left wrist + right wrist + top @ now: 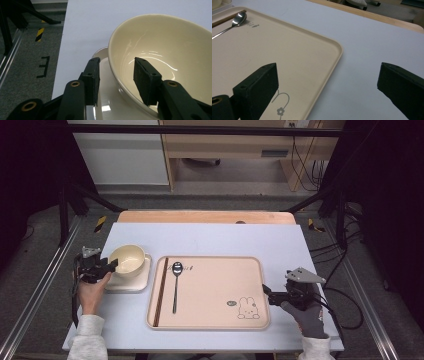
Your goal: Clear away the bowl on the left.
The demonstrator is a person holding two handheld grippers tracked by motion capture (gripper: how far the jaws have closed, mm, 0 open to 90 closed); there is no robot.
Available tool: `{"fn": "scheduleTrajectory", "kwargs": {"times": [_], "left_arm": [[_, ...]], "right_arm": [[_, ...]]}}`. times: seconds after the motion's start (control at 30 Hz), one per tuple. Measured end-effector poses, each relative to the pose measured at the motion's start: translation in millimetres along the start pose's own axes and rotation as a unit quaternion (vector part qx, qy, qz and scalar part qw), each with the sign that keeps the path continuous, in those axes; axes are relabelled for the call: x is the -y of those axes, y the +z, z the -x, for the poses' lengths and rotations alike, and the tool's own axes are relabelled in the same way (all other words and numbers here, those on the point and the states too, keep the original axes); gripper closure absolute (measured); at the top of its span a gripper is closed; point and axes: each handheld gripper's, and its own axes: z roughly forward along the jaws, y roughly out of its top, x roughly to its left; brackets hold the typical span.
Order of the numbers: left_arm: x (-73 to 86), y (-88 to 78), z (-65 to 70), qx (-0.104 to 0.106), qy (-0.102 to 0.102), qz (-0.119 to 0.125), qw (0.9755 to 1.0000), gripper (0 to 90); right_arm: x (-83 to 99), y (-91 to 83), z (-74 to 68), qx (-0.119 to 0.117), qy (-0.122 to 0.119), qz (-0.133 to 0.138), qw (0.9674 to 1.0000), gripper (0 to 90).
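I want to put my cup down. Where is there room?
The tray is bare right of the spoon, down to the bunny drawing. The table behind the tray is bare too. It's crowded by the bowl, where the left claw reaches.

Bowl (pixel 127 259) on plate (pixel 140 280), left of tray (pixel 215 318)

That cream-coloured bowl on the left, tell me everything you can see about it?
The bowl is a round, glossy, cream-coloured dish, ceramic by the look of it, and empty. It stands upright on a pale squarish plate at the table's left side, just left of the tray. The left gripper straddles its near rim, one jaw inside the bowl and one outside, with a gap on each side, so it isn't clamped.
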Motion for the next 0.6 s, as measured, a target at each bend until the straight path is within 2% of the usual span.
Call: {"fn": "scheduleTrajectory", "kwargs": {"times": [0.2, 0.37, 0.6], "left_arm": [[-1.1, 8.4, 1.2, -0.003, -0.008, -0.009, 0.9999, 62.0], [-1.4, 17.0, 2.3, 0.007, -0.018, -0.017, 0.9997, 66.8], [-2.5, 18.4, -1.8, 0.013, -0.044, -0.015, 0.9988, 74.9]], "right_arm": [[-0.1, -0.7, 0.2, 0.0, 0.001, 0.001, 1.0, 3.7], [-0.2, -1.2, 0.8, 0.0, -0.001, 0.003, 1.0, 3.7], [-0.1, -0.7, 0.2, -0.001, 0.001, 0.001, 1.0, 3.6]]}}
